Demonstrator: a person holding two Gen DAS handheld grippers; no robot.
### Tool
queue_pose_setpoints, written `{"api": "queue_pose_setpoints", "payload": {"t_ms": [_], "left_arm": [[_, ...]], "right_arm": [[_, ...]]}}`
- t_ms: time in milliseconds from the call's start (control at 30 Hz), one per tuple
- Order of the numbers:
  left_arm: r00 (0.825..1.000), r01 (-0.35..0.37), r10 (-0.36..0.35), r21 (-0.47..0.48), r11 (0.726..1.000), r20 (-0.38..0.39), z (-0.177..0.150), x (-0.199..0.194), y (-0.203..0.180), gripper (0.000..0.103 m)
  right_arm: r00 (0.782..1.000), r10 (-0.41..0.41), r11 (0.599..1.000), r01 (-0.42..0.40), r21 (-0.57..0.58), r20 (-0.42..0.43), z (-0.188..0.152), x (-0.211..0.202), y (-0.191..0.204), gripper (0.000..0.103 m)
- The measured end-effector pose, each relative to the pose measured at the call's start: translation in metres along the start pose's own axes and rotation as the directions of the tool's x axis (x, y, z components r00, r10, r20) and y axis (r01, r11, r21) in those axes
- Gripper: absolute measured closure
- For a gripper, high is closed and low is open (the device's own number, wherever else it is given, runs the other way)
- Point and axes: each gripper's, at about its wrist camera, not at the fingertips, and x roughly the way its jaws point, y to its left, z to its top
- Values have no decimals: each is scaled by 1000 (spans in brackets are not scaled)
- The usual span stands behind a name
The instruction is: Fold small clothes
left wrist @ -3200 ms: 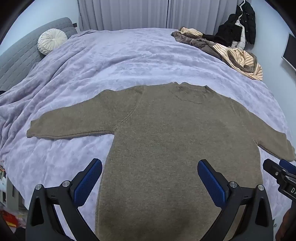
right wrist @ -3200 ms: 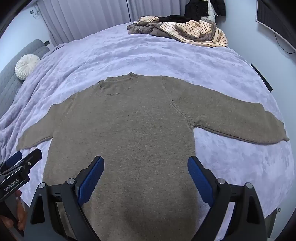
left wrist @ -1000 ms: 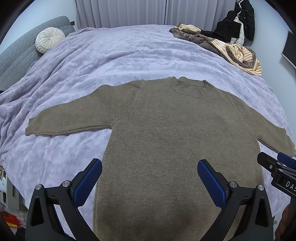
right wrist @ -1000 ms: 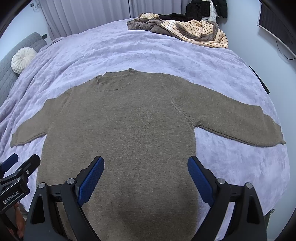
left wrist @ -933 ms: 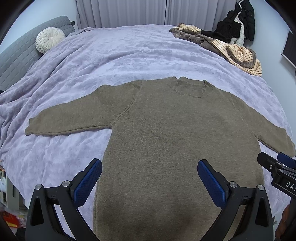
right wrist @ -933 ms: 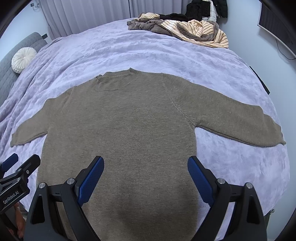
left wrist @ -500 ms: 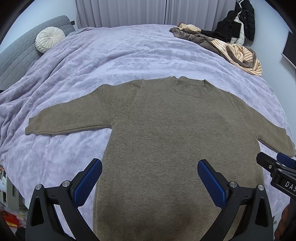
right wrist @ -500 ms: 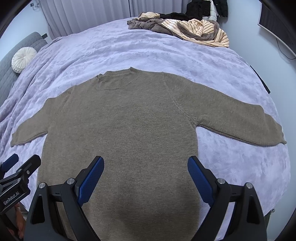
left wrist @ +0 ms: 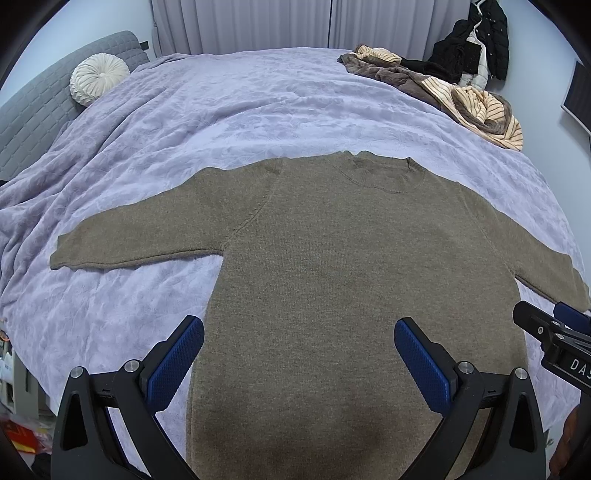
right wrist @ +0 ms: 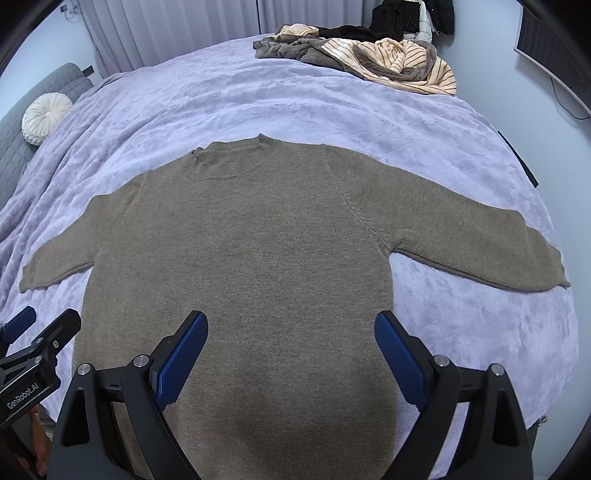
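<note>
Two claws hang over the near end of a bed (left wrist: 258, 110), both spread wide and holding nothing. The left claw (left wrist: 298, 360) has its blue pads (left wrist: 173, 363) splayed apart above the lower body of an olive-brown sweater (left wrist: 332, 277); the right claw (right wrist: 291, 352) stands the same way over the same part of the garment, blue pads (right wrist: 397, 354) wide apart. Neither claw touches the knit as far as the views show.

The sweater lies flat on the lavender blanket (right wrist: 295, 92), just ahead of and beneath both claws, neckline (right wrist: 225, 162) at the far end from them and the hem passing under them out of sight. Both sleeves are stretched out sideways: one sleeve (left wrist: 129, 240) runs off to the left of the left claw, the other sleeve (right wrist: 480, 240) off to the right of the right claw.

In the left wrist view the right claw's tip shows at the right edge, beside the sweater's right sleeve; in the right wrist view the left claw's tip shows at the left edge, below the left cuff.

Well beyond the claws, at the far right of the bed, is a heap of striped and brown clothes (right wrist: 388, 59). Far to the left, a round white cushion (left wrist: 98, 83) rests against a grey headboard (left wrist: 44, 92). Curtains (left wrist: 258, 22) hang behind the bed.
</note>
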Motion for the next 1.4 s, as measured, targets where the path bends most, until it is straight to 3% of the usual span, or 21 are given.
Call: {"api": "queue_pose_setpoints", "payload": {"t_ms": [1400], "left_arm": [[998,7,-8,-20,1000,-63,15,29,13,0]], "right_arm": [[997,-34,999,33,-13,-68,12,21,7,10]]}}
